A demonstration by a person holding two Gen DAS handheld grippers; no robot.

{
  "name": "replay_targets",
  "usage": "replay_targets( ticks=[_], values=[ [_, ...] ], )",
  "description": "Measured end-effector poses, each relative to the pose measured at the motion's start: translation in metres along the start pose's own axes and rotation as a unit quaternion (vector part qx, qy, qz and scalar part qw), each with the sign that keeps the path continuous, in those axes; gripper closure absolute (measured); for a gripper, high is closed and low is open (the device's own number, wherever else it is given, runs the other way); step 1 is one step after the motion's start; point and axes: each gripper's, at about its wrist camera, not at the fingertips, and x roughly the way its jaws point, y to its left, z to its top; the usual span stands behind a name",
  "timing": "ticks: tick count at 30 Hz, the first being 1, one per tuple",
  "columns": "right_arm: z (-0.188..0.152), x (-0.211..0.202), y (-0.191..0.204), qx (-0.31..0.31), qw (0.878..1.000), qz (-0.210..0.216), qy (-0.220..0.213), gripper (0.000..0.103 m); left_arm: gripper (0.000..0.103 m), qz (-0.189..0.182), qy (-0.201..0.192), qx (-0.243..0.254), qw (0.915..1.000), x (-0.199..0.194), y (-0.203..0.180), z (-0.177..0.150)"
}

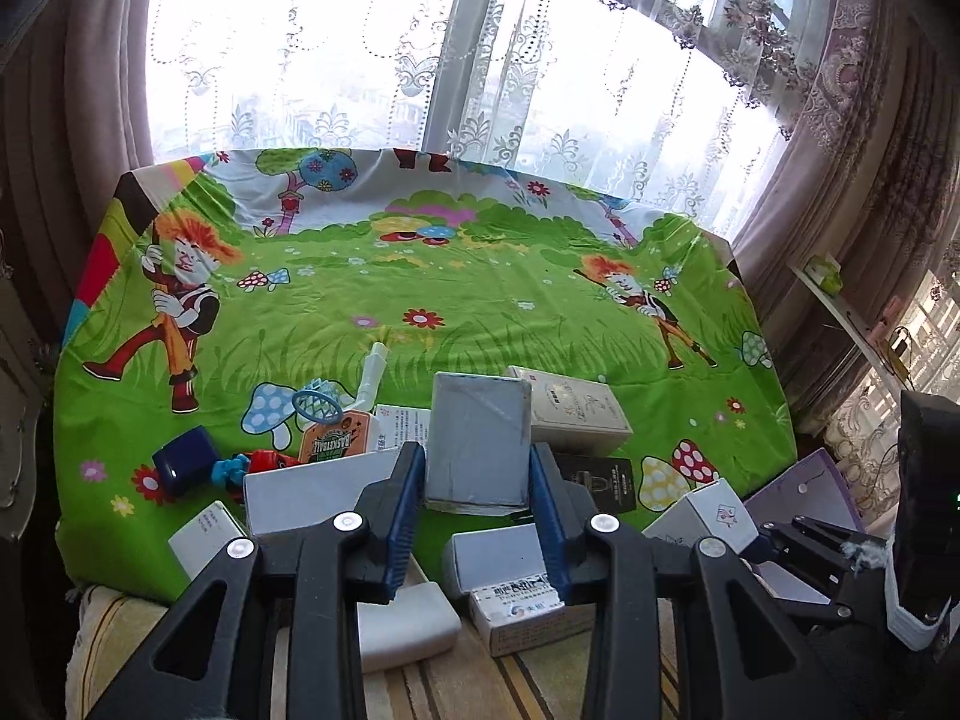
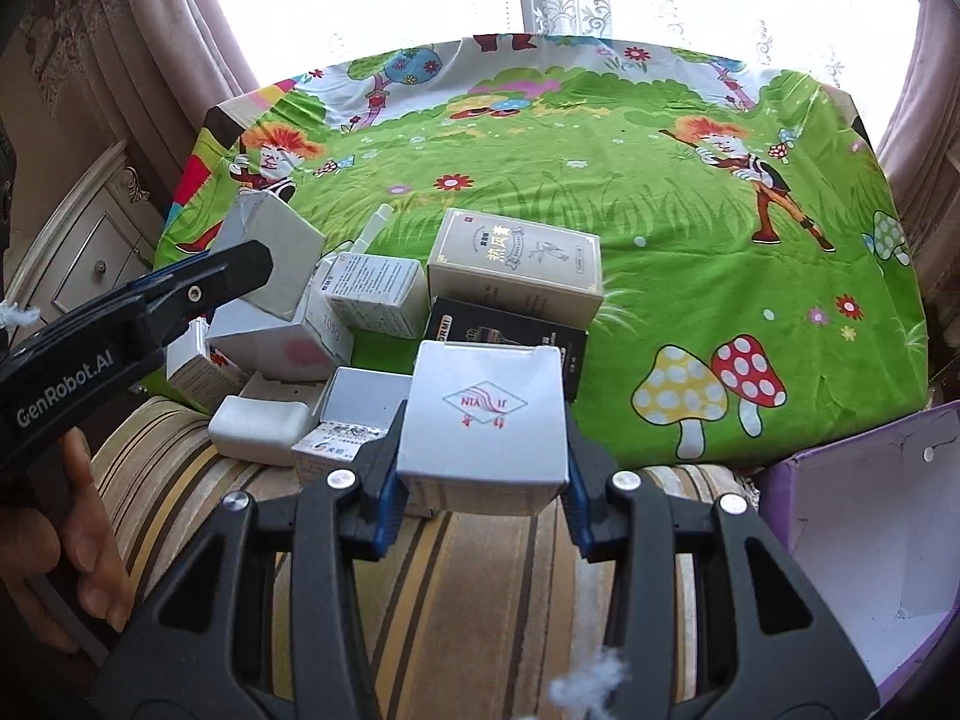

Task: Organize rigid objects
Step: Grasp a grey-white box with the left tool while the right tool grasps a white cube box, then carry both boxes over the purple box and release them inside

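The right gripper (image 2: 480, 468) is clamping a white box with a red diamond mark (image 2: 483, 414) by its two sides, over the striped near edge of the counter (image 2: 690, 138), and the open purple box (image 2: 870, 546) is sitting just off that edge at the near right corner, closer to this hand than the other. The left gripper (image 1: 477, 480) is pinching a plain grey box (image 1: 477, 441), upright with its long side running up between the fingers, above the cluster of boxes at the near edge.
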Motion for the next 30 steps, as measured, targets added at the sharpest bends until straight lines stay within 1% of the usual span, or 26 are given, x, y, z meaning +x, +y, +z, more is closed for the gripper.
replay_targets(
  ticks=[3, 9, 15, 20, 27, 30],
  values=[
    [-0.008, -0.01, -0.006, 0.004, 1.0, -0.002, -0.005, 0.056, 0.067, -0.018, 0.005, -0.007, 0.9998, -0.006, -0.008, -0.008],
    [-0.025, -0.032, -0.025, 0.02, 1.0, 0.002, -0.01, 0.056, 0.067, -0.056, 0.023, -0.006, 0.9981, -0.013, -0.033, -0.025],
    [-0.045, -0.062, -0.052, 0.042, 0.999, -0.006, -0.02, 0.056, 0.067, -0.106, 0.047, 0.007, 0.9932, -0.016, -0.067, -0.039],
    [-0.063, -0.086, -0.082, 0.066, 0.997, -0.023, -0.028, 0.056, 0.067, -0.158, 0.078, 0.004, 0.9844, -0.015, -0.091, -0.051],
    [-0.085, -0.112, -0.126, 0.1, 0.993, -0.052, -0.033, 0.056, 0.067, -0.21, 0.111, 0.001, 0.9714, -0.012, -0.122, -0.066],
    [-0.093, -0.118, -0.145, 0.117, 0.99, -0.066, -0.034, 0.056, 0.067, -0.233, 0.129, 0.0, 0.9639, -0.008, -0.136, -0.072]
  ],
)
